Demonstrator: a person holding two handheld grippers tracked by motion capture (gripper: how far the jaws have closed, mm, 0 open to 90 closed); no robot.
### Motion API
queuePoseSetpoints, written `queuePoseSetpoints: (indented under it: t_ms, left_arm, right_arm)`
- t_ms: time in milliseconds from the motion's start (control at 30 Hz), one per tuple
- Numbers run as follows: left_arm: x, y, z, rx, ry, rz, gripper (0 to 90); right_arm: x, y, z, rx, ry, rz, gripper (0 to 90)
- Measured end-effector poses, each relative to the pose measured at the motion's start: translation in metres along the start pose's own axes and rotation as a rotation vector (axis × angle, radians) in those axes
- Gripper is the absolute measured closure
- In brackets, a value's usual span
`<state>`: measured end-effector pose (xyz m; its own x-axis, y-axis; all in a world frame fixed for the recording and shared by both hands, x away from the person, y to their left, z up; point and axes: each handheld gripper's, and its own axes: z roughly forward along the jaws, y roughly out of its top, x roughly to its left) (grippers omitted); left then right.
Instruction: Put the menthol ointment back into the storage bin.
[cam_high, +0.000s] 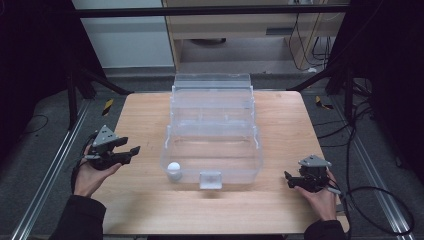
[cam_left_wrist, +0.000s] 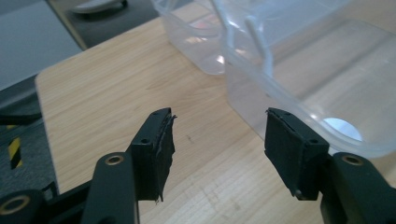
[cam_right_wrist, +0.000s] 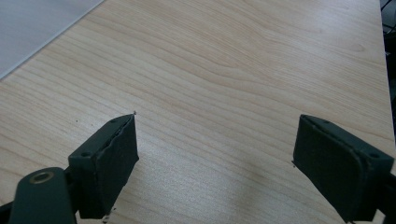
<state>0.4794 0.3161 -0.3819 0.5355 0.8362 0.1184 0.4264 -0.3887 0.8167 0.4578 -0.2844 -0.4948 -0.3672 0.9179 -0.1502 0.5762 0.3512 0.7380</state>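
At the lower left of the high view, the left gripper (cam_high: 131, 151) is held just above the surface (cam_high: 145, 200), its fingers (cam_left_wrist: 154, 149) released with nothing between them. It is angled toward the bin (cam_high: 212, 172), probably so that the white ball (cam_high: 174, 168) inside can be reached. At the lower right, the right gripper (cam_high: 290, 179) is kept low over the surface, well apart from the bin. Its fingers (cam_right_wrist: 109, 161) are spread wide over bare wood, likely parked so the other hand can work freely.

In the middle of the frame, the clear bin is seen with the ball lying in its near left corner, just behind the front wall. A small clear latch (cam_high: 210, 179) is set at the front wall's middle. In the left gripper view, the ball (cam_left_wrist: 343, 128) is glimpsed through the wall at the right, just beyond the right finger. Farther back, the open lid (cam_high: 212, 95) is leaned upward toward the top of the frame, leaving the bin open from above.
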Motion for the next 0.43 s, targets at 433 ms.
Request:
queuePoseSetpoints:
  t_ms: [433]
  left_arm:
    - [0.000,-0.053,0.013,-0.085,0.156,-0.189,34.1]
  right_arm:
    - [-0.003,0.001,-0.004,-0.020,-0.008,0.031,13.2]
